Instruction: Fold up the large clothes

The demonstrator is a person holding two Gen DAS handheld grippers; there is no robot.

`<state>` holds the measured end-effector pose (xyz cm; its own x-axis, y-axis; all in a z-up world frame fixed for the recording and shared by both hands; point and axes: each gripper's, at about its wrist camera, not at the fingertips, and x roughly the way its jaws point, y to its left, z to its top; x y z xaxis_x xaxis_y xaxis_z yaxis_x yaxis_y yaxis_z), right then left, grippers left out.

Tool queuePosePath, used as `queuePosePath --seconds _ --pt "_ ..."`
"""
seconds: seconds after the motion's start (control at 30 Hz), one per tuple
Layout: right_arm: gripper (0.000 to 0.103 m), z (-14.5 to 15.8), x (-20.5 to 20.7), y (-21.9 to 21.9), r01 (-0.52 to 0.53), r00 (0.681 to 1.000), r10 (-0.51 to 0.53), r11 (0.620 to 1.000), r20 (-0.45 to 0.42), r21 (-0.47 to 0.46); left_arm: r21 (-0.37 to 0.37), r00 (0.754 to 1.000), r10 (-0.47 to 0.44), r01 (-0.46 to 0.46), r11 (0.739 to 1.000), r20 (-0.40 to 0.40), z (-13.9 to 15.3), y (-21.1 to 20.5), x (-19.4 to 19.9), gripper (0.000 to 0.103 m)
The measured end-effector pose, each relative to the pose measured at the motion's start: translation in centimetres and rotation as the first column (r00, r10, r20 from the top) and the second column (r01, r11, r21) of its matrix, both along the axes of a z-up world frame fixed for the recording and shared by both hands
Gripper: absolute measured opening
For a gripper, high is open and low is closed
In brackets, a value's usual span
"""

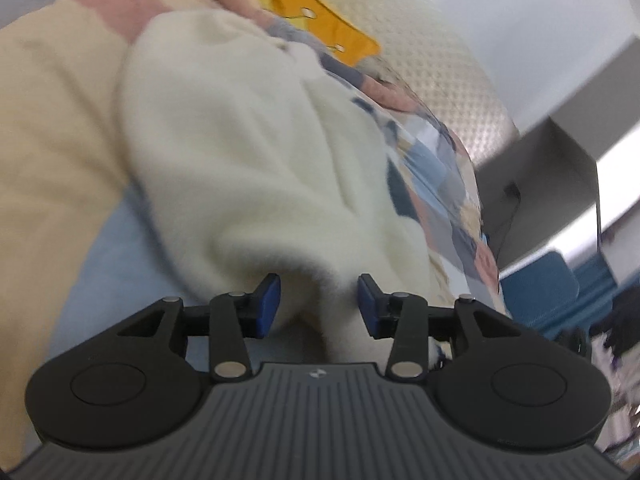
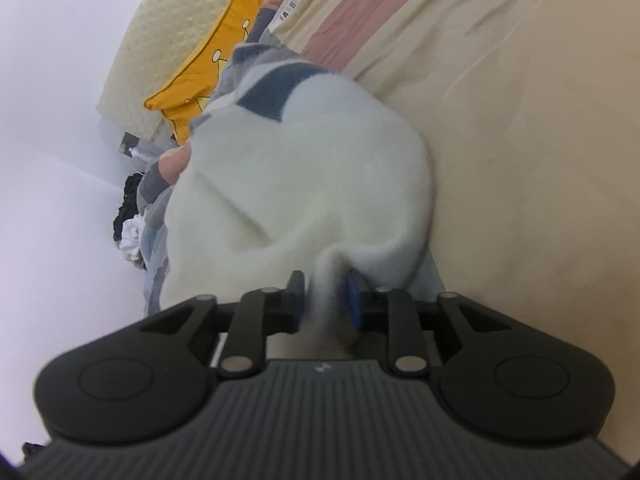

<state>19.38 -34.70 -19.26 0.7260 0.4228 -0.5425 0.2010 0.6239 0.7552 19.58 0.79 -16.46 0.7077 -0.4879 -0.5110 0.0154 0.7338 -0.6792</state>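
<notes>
A large cream fleece garment [image 1: 248, 152] lies bunched on the bed. In the right wrist view the garment [image 2: 304, 176] shows a dark blue-grey patch at its far end. My left gripper [image 1: 319, 304] has its jaws apart, with a fold of the cream fabric lying between the blue pads. My right gripper [image 2: 326, 300] is shut on a pinched fold of the cream garment.
The bed cover [image 1: 48, 120] is beige with pink and pale blue stripes. A yellow cushion [image 2: 208, 76] and a quilted cream headboard [image 1: 436, 56] lie beyond. A patchwork quilt [image 1: 440, 176] lies beside the garment. A white wall [image 2: 48, 160] and blue chair [image 1: 540, 288] stand nearby.
</notes>
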Motion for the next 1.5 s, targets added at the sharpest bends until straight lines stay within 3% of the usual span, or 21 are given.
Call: queuePosePath --seconds 0.07,0.13,0.17,0.3,0.47,0.57,0.7,0.77,0.83,0.9,1.07,1.27,1.4,1.5 --pt "0.040 0.3 -0.9 0.1 0.000 1.000 0.000 1.000 0.012 -0.005 -0.026 0.994 0.110 -0.109 0.994 0.001 0.3 1.4 -1.3 0.048" --pt "0.064 0.8 -1.8 0.3 0.012 1.000 -0.011 1.000 0.028 -0.027 -0.034 0.981 0.195 -0.195 0.980 -0.009 0.4 2.9 -1.9 0.048" --pt "0.068 1.0 -2.2 0.2 0.026 0.999 -0.025 0.999 0.032 -0.033 -0.050 0.975 0.221 -0.222 0.974 -0.025 0.3 3.6 -1.9 0.048" --pt "0.069 1.0 -2.8 -0.4 0.063 0.997 -0.064 0.998 0.052 0.025 -0.162 0.960 0.238 -0.261 0.952 -0.147 -1.9 4.8 -1.2 0.048" --pt "0.068 0.3 -2.5 -1.4 0.145 0.987 -0.148 0.988 0.062 0.047 -0.158 0.934 0.264 -0.306 0.939 -0.239 -4.4 4.4 0.4 0.048" --pt "0.068 -0.6 -1.5 -2.2 0.190 0.981 -0.191 0.981 0.037 0.035 -0.147 0.917 0.314 -0.356 0.923 -0.245 -5.2 4.4 0.9 0.047" --pt "0.052 -1.6 0.2 -2.1 0.161 0.987 -0.161 0.987 0.021 0.015 -0.160 0.930 0.289 -0.329 0.931 -0.228 -5.6 4.2 2.0 0.043" --pt "0.044 -1.4 1.2 -1.3 0.108 0.994 -0.106 0.993 0.030 -0.054 -0.144 0.932 0.284 -0.320 0.936 -0.224 -5.8 4.0 2.7 0.033" --pt "0.022 -0.9 1.7 -0.6 0.079 0.996 -0.074 0.988 0.044 -0.130 -0.120 0.934 0.284 -0.314 0.942 -0.214 -5.7 3.7 2.9 0.022" --pt "0.014 -0.8 1.9 -0.7 0.079 0.996 -0.073 0.989 0.049 -0.125 -0.109 0.938 0.289 -0.313 0.943 -0.195 -5.3 3.7 3.1 0.014" --pt "0.011 2.4 0.4 -0.6 0.068 0.985 -0.045 0.989 0.166 -0.132 -0.105 0.945 0.311 -0.321 0.941 -0.100 -2.6 4.6 2.2 0.010" --pt "0.009 5.8 -2.7 -1.8 0.103 0.945 -0.084 0.994 0.317 -0.043 -0.135 0.941 0.338 -0.332 0.933 0.020 1.6 7.4 0.2 0.010" --pt "0.003 6.1 -2.8 -2.4 0.126 0.935 -0.103 0.991 0.341 -0.047 -0.175 0.929 0.369 -0.361 0.916 0.018 2.2 9.2 -0.2 0.010" --pt "0.003 5.0 -1.2 -2.5 0.106 0.958 -0.083 0.992 0.275 -0.068 -0.127 0.922 0.386 -0.387 0.913 -0.033 1.1 9.2 0.2 0.010"
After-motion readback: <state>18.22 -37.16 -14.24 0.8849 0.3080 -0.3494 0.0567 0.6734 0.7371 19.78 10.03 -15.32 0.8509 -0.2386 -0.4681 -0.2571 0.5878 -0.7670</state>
